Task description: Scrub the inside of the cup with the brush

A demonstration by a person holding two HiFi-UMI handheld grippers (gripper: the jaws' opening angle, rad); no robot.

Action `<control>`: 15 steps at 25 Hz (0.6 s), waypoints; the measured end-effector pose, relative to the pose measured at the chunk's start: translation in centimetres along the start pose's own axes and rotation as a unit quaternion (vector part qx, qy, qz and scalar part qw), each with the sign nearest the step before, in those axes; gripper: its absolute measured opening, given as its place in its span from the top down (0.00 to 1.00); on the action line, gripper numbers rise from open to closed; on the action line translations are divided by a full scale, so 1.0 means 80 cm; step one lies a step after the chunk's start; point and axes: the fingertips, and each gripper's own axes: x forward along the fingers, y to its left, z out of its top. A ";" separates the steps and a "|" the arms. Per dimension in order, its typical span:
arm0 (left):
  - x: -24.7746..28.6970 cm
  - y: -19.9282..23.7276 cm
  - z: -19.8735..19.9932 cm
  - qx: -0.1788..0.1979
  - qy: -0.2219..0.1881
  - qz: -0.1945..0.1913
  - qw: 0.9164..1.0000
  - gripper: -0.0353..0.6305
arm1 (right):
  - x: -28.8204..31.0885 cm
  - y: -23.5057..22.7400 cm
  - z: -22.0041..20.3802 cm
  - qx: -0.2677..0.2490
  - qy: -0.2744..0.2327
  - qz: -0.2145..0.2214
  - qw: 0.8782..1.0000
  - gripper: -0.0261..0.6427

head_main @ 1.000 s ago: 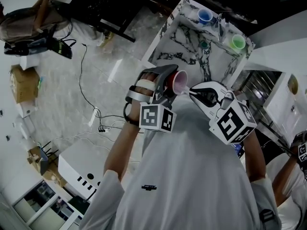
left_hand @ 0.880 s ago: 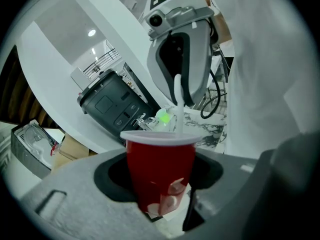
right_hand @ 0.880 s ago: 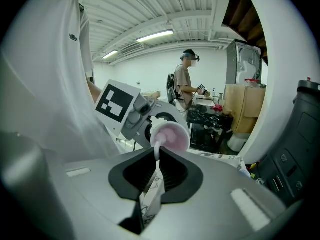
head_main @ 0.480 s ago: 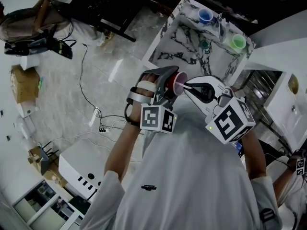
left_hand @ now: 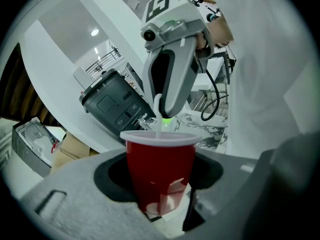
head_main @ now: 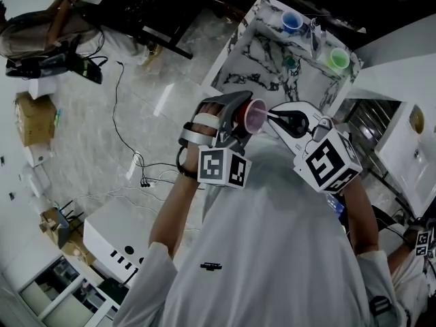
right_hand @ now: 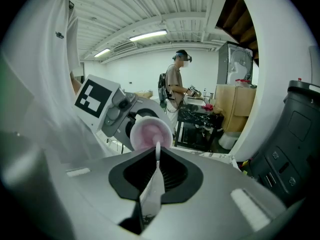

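Note:
A red cup (head_main: pixel 251 116) with a pale pink inside lies tipped on its side, mouth toward the right, and my left gripper (head_main: pixel 240 120) is shut on it. In the left gripper view the cup (left_hand: pixel 159 170) stands between the jaws. My right gripper (head_main: pixel 275 118) is shut on the white brush handle (right_hand: pixel 152 194). The brush (left_hand: pixel 159 115) reaches over the rim into the cup's mouth (right_hand: pixel 149 132). Its bristle end is hidden inside the cup. The right gripper's (left_hand: pixel 170 64) tips sit just outside the rim.
Beyond the grippers is a marble-patterned counter (head_main: pixel 262 50) with a blue cup (head_main: pixel 291 23) and a green cup (head_main: pixel 337 60). Cables (head_main: pixel 129 148) and a cardboard box (head_main: pixel 34 118) lie on the floor at left. A black appliance (left_hand: pixel 112 101) stands nearby. A person (right_hand: pixel 175 86) stands by a far table.
The right gripper pushed the brush left toward the cup, then drew back slightly to the right. The left gripper and cup stayed nearly still.

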 end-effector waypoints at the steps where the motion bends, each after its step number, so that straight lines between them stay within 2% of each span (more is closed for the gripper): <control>1: 0.000 0.001 -0.001 0.001 0.001 0.000 1.000 0.56 | 0.001 0.003 -0.004 -0.002 0.007 0.003 1.000 0.92; 8: 0.002 0.001 -0.004 0.004 0.006 0.001 1.000 0.56 | 0.003 0.024 -0.008 -0.016 0.019 0.031 0.999 0.92; 15: 0.003 -0.001 -0.001 0.009 0.006 0.000 1.000 0.56 | -0.002 0.034 0.007 -0.017 -0.006 0.051 0.999 0.92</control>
